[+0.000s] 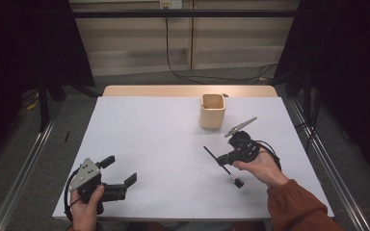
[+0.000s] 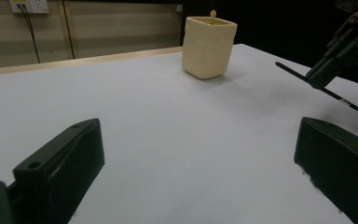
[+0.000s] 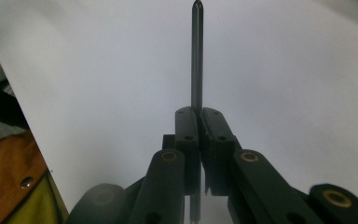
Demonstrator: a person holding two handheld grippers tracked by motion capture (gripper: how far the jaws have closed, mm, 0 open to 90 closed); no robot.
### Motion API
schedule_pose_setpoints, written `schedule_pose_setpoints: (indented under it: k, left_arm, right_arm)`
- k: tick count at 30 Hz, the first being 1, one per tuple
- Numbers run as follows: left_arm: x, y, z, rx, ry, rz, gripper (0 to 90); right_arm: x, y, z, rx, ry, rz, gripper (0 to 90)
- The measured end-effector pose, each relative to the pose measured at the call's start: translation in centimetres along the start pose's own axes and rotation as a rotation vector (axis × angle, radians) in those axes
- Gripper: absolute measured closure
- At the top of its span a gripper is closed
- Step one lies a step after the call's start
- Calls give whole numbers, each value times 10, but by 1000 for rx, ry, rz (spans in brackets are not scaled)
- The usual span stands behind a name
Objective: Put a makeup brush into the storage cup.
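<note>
A thin black rod (image 1: pixel 216 158) with a thicker lower end is pinched between the jaws of my right gripper (image 1: pixel 223 160), which a hand holds above the table's right half. In the right gripper view the jaws (image 3: pixel 198 114) are pressed together on the rod (image 3: pixel 196 56), which sticks straight out past them. A beige cup (image 1: pixel 212 110) stands behind it, with a small stick tip (image 2: pixel 213 14) poking above its rim. My left gripper (image 1: pixel 120 170) rests low at the front left, open, with nothing between its jaws (image 2: pixel 198 154). The left gripper view also shows the right gripper (image 2: pixel 342 42) and the rod (image 2: pixel 321 88).
The white table top (image 1: pixel 159 139) lies between the two grippers. A wooden strip (image 1: pixel 149 90) runs along the far edge. Dark curtains and metal rails flank the table, and cables run over the floor behind.
</note>
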State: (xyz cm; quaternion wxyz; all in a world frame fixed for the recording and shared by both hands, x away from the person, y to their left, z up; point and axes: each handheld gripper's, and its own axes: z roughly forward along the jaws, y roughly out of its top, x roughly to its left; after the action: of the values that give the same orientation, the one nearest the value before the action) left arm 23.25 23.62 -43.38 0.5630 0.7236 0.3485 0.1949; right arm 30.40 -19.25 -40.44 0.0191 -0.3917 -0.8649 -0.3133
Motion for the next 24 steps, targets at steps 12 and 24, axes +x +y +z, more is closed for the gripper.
schedule_pose_setpoints:
  k: [12, 24]
  left_arm:
    - [-1, 0, 0, 1, 3, -2, 15]
    - [-1, 0, 0, 2, 4, -2, 15]
  right_arm:
    - [4, -4, -9, -197, 44, -80, 859]
    - [4, -9, -18, -400, 65, -108, 858]
